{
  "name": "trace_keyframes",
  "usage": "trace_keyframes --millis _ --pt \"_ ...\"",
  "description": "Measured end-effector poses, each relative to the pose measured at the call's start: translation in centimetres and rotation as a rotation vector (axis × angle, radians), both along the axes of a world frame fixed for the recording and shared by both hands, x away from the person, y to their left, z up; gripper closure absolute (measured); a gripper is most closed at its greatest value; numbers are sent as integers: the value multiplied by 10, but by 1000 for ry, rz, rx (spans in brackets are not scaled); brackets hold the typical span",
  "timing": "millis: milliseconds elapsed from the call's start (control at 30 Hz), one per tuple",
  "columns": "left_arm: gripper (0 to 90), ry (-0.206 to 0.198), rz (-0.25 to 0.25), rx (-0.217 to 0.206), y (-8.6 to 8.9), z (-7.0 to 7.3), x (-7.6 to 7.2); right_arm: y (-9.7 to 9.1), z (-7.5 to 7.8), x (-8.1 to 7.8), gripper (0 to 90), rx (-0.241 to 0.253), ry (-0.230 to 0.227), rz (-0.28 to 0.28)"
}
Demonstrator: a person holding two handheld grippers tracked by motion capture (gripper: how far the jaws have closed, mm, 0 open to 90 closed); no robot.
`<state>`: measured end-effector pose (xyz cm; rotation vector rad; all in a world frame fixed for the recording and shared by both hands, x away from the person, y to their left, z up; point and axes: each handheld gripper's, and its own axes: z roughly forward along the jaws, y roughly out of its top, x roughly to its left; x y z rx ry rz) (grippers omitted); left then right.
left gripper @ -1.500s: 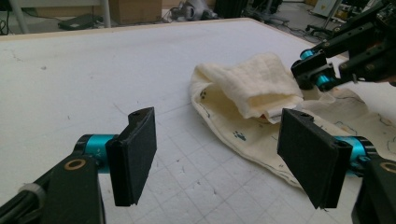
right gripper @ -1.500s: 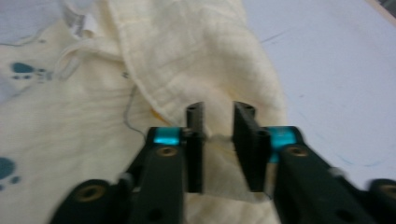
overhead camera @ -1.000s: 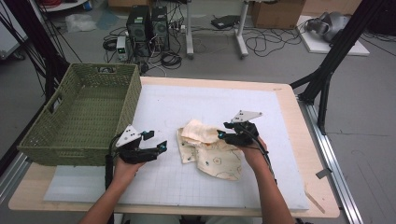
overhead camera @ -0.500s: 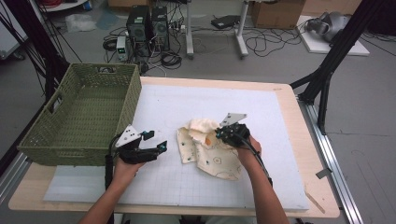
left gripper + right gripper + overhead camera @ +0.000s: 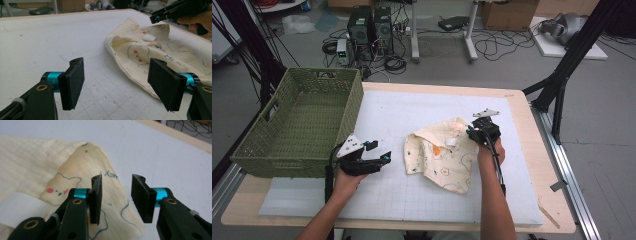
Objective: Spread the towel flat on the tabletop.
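Green woven basket [image 5: 297, 125] sits at the left end of the table [image 5: 532, 150], on the edge of the white gridded mat [image 5: 392, 115]. Left gripper [image 5: 379, 161] rests low on the mat just in front of the basket's near right corner, pointing right toward the cloth; jaws wide apart, nothing between the pads, seen in the left gripper view [image 5: 117, 82] with bare mat in the gap. Cream printed cloth [image 5: 442, 152] lies crumpled mid-mat, clear of the left gripper, with cartoon outlines, red dots and an orange spot showing; a white label [image 5: 451, 143] lies on its upper fold. Right gripper [image 5: 472, 132] is at the cloth's upper right edge. Its jaws have just been opening and stand partly apart in the right gripper view [image 5: 116, 197], with the cloth's edge [image 5: 110, 187] lying under the gap and not pinched by either pad.
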<state>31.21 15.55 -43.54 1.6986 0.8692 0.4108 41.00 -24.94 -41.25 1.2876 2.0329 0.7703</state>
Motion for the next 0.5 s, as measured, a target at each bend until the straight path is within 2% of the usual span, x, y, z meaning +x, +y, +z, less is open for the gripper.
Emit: trace_keyframes --millis 100,167,267,333,500 --pt "307 1 -7 1 -1 0 -1 -1 8 -10 536 12 -35 47" --pt "309 4 -14 1 -2 0 -1 -2 10 -18 503 28 -40 70" --pt "311 10 -20 6 -3 0 -1 -1 13 -31 444 63 -10 115" --pt "312 20 -25 5 -4 -1 0 1 12 -46 433 71 -43 153" --pt "310 47 -41 23 -11 -2 2 5 1 -79 422 71 -21 251"
